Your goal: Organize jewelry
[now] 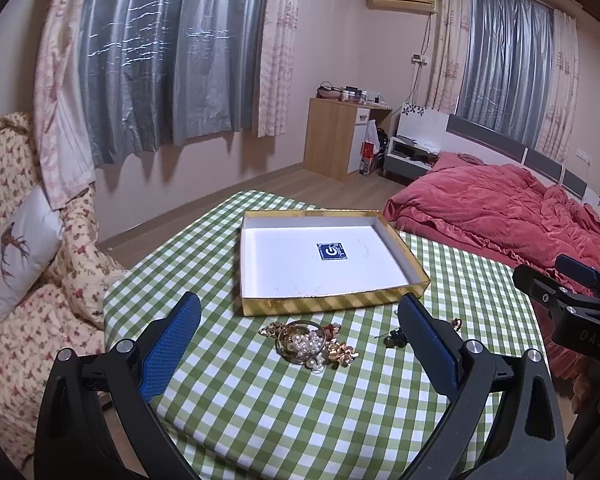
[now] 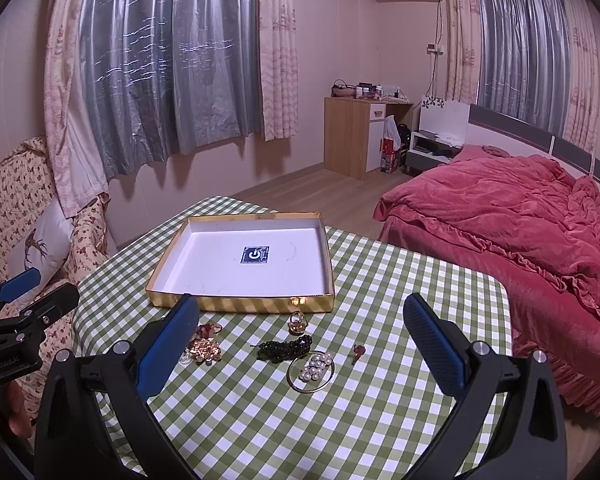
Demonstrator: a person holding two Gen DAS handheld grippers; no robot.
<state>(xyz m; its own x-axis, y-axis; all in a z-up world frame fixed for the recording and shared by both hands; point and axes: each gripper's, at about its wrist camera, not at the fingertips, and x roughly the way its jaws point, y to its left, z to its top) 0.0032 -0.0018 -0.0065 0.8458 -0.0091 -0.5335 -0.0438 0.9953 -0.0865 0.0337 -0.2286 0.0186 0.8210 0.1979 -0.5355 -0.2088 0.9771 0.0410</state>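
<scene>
While both tools hovered, the scene was this:
Table (image 2: 380, 420): covered with green checked cloth.
Gold box (image 2: 240, 305): open, at far side.
Left gripper (image 1: 300, 308): spread wide, holding nothing.
Right gripper (image 2: 300, 308): spread wide, holding nothing.
Jewelry (image 2: 310, 370): scattered just before the box.

Dim, pinkish indoor light; shiny grey-blue curtains (image 1: 156, 64) glint; fisheye bends edges into black corners; focus sharp.
</scene>
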